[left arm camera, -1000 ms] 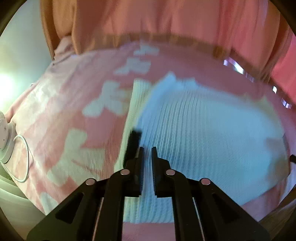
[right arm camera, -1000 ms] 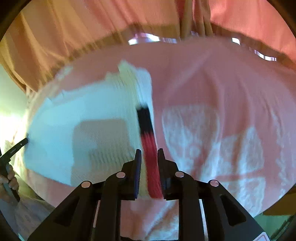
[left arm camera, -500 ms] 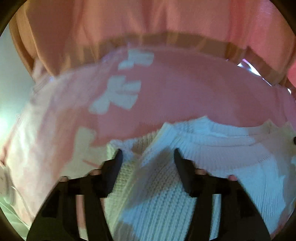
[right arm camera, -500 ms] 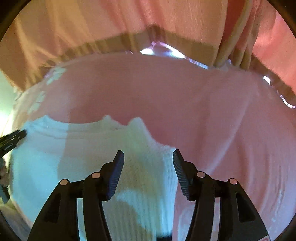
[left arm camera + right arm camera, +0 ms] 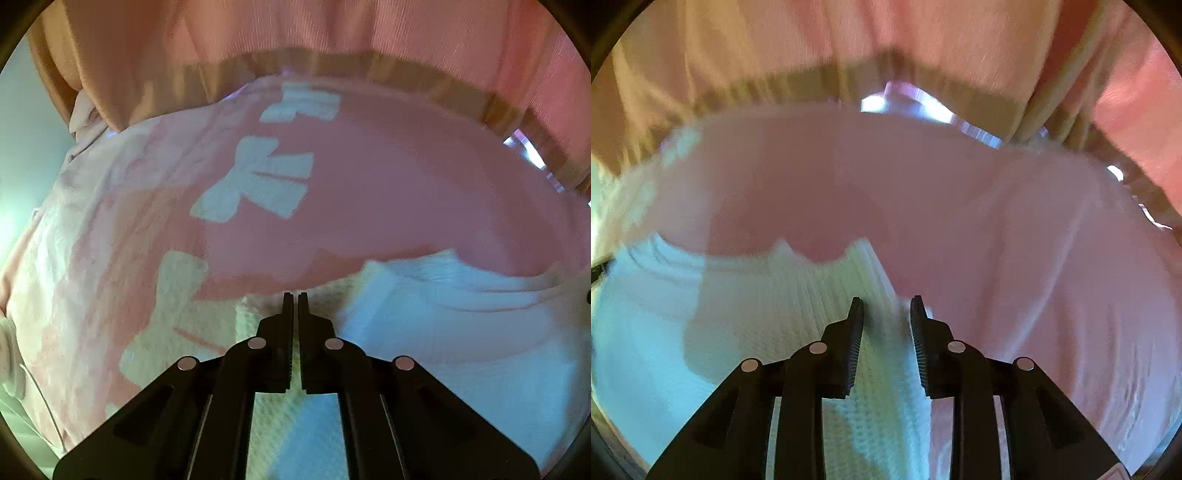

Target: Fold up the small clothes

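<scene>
Left gripper: matte black, two flat narrow fingers on angular linkage arms; four round silver pivot pins across lower frame. Right gripper: same black build; finely ribbed inner faces on fingers; four silver pins; small white patch at lower right corner.

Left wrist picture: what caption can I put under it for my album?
Left gripper pinched shut at the edge of a white knitted sweater on a pink blanket with white bows.
</scene>
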### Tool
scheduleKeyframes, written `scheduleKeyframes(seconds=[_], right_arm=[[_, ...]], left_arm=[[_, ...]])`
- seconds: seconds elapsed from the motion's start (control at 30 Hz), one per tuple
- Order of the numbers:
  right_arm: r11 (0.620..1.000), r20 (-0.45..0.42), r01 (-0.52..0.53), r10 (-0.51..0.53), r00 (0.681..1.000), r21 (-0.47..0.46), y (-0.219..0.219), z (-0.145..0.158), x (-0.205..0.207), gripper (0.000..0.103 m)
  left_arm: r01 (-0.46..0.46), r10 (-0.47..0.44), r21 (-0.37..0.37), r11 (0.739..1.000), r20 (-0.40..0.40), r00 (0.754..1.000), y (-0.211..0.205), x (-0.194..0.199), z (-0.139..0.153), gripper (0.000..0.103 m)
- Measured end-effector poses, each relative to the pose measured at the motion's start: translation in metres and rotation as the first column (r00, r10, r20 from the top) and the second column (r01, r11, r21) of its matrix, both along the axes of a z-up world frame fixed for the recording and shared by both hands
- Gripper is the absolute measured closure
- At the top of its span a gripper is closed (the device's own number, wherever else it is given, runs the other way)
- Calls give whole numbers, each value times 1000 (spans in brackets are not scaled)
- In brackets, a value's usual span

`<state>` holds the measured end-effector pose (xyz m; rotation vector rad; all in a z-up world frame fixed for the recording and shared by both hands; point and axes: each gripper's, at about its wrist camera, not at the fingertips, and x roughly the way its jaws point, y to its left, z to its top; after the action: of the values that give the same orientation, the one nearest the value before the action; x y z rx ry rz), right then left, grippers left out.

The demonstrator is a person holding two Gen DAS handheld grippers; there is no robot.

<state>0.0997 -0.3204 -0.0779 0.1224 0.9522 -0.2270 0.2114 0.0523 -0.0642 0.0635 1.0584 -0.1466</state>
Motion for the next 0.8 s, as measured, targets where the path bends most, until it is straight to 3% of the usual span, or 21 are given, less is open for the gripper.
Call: scheduleKeyframes(seconds=[0.03,0.1,0.13,0.17,0.23,0.4,0.8], right_arm=[[1000,60,5,-4,998,-5,4,16,-10,79],[1000,136,-15,13,991,14,14,35,-28,76],[997,156,-50,40,987,61,22,40,-37,75],[988,160,-101,82,984,117,33,41,-45,75],[975,141,-165,145,979,145,55,36,-54,79],[960,115,-257,244,963,110,102,28,-58,87],[948,53,-307,303,951,86,144,8,-43,87]], left_arm=[[4,-3,-29,1000,6,1000,1,-5,7,97],[12,-9,-63,998,42,999,4,-21,23,84],[12,-8,-60,998,67,998,6,-34,32,62],[14,-9,-60,998,88,996,8,-46,38,51],[28,-21,-52,998,130,991,11,-72,47,51],[29,-43,70,997,207,977,0,-113,51,51],[46,-56,84,995,124,991,1,-128,18,48]])
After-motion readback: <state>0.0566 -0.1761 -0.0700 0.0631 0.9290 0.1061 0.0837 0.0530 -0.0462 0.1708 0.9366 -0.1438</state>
